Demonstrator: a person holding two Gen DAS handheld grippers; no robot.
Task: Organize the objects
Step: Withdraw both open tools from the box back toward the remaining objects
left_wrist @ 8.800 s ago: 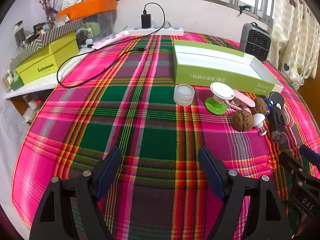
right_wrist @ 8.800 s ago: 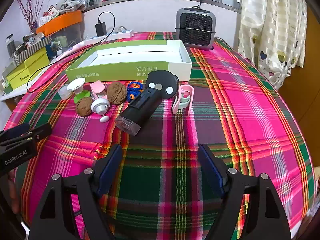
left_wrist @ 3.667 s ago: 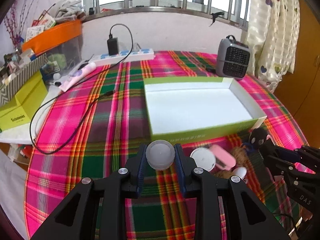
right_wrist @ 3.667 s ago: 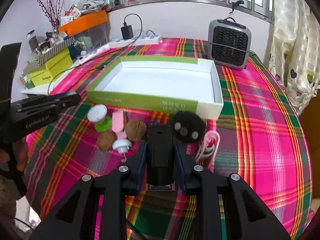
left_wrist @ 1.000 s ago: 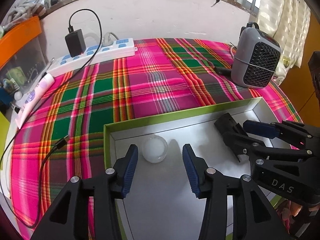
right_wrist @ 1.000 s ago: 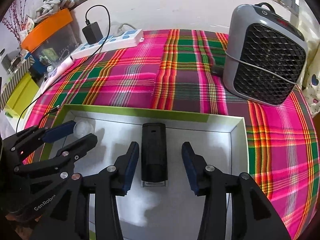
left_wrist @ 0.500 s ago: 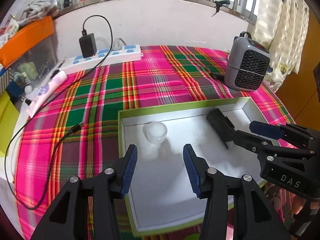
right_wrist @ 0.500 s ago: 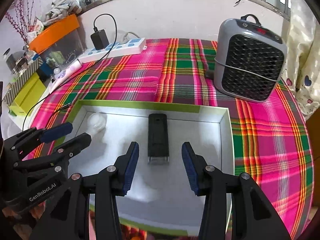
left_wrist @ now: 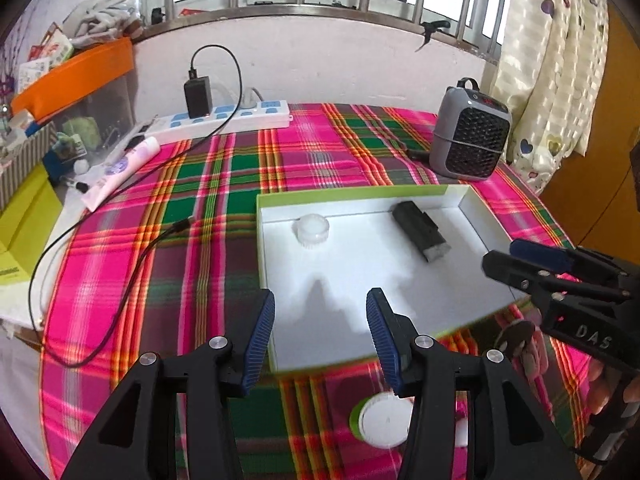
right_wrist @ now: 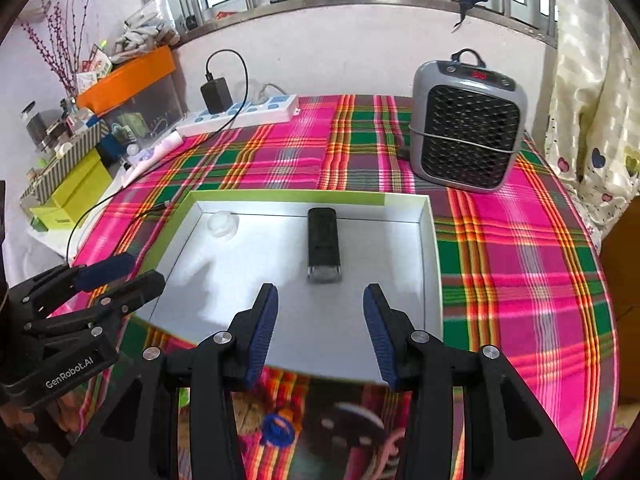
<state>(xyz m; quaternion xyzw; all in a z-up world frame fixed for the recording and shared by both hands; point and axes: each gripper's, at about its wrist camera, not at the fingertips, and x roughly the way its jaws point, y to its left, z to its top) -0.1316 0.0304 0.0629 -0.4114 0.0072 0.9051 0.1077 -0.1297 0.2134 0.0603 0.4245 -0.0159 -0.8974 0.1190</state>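
Surface: plaid-covered counter (left_wrist: 224,184) under a barred window, with a grey heater (right_wrist: 466,120) and a power strip (left_wrist: 224,118) at the far side.
Box: green-sided box (left_wrist: 262,240) with a white floor, ahead of both grippers.
Already placed: translucent round jar (left_wrist: 313,231) and black cylindrical device (right_wrist: 323,242) lie well apart inside the box, the device's long axis running away from the right gripper.
Left gripper (left_wrist: 320,334): jaws apart, nothing between them, over the box's near edge.
Right gripper (right_wrist: 319,330): jaws apart and empty, likewise over the near edge.
Still loose: white-capped green piece (left_wrist: 382,420) just below and behind the left gripper's right finger; blue ring item (right_wrist: 278,428) and dark round piece (right_wrist: 348,426) below the right gripper.
Key relation: the remaining things lie on the near side of the box, under and behind the fingertips, so I judge each gripper must draw back and dip; the green piece is nearer the left gripper.
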